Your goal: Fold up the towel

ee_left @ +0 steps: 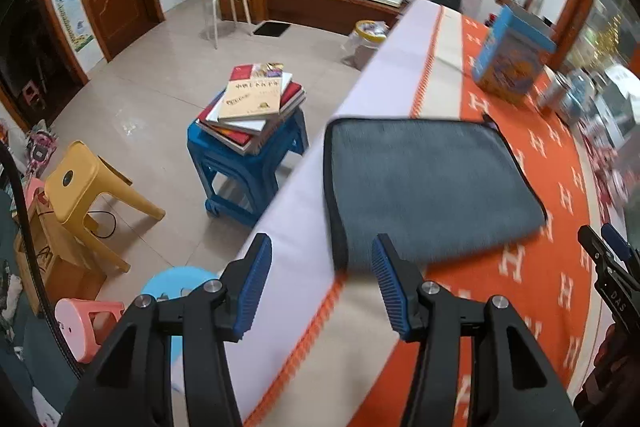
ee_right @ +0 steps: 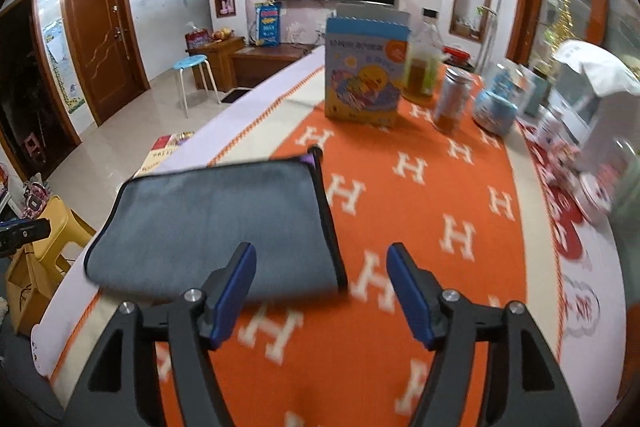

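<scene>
A grey towel [ee_left: 428, 183] with a dark trim lies folded flat on the orange H-patterned tablecloth [ee_left: 560, 291], near the table's left edge. It also shows in the right wrist view [ee_right: 216, 223]. My left gripper [ee_left: 320, 259] is open and empty, above the towel's near left corner. My right gripper [ee_right: 320, 267] is open and empty, above the towel's near right corner. The right gripper's fingertips [ee_left: 604, 247] show at the right edge of the left wrist view.
A blue picture box [ee_right: 364, 67], a bottle [ee_right: 424, 63], a can [ee_right: 452, 99] and jars [ee_right: 496, 111] stand at the table's far side. Beside the table stand a blue stool with books [ee_left: 252, 107], a yellow stool [ee_left: 80, 183] and small pink stools.
</scene>
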Demonstrator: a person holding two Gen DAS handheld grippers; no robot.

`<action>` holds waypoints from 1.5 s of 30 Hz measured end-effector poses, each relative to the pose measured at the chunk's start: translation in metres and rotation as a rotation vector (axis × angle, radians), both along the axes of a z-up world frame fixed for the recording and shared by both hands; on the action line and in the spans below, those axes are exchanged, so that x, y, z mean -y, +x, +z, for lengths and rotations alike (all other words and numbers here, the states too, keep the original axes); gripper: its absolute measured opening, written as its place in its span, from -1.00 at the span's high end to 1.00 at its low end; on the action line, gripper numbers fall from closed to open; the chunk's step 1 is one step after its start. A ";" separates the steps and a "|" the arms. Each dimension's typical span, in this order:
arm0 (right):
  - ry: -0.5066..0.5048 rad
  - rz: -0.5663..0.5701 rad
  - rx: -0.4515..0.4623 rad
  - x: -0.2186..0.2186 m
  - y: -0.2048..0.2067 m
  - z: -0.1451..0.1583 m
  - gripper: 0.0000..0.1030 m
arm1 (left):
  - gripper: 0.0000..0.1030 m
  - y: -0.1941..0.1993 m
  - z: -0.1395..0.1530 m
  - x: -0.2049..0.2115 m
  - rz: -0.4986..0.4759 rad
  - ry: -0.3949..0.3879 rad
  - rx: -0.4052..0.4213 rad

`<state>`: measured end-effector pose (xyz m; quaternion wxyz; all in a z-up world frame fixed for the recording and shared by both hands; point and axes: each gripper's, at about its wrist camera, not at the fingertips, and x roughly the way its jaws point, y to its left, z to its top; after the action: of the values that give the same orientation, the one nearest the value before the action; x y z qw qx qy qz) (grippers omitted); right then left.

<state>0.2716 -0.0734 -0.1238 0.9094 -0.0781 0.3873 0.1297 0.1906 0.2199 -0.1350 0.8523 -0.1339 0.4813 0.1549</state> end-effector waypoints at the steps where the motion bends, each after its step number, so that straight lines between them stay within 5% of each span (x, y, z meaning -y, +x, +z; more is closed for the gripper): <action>1: -0.003 -0.014 -0.004 0.003 -0.013 0.001 -0.39 | -0.05 -0.009 0.001 0.002 -0.016 0.001 -0.002; 11: 0.022 -0.156 -0.053 0.028 -0.125 0.005 -0.58 | -0.51 -0.083 0.011 0.033 -0.223 0.009 -0.006; 23: 0.055 -0.284 -0.148 0.070 -0.233 0.005 -0.80 | -0.64 -0.135 0.016 0.090 -0.414 -0.032 -0.022; 29: 0.105 -0.334 -0.192 0.095 -0.255 0.015 -0.87 | -0.69 -0.142 0.033 0.120 -0.431 -0.039 -0.012; 36: 0.096 -0.313 -0.161 0.113 -0.271 0.040 -0.98 | -0.75 -0.143 0.056 0.161 -0.462 -0.040 0.028; 39: 0.094 -0.292 -0.140 0.121 -0.275 0.053 -0.99 | -0.97 -0.142 0.061 0.178 -0.470 -0.038 0.020; 45: 0.086 -0.269 -0.135 0.133 -0.276 0.068 -0.99 | -0.97 -0.140 0.066 0.207 -0.465 -0.049 0.005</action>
<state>-0.0049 -0.2063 -0.0555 0.8930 0.0224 0.4485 0.0283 0.0509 0.0130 -0.0688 0.8627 -0.0406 0.5007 -0.0577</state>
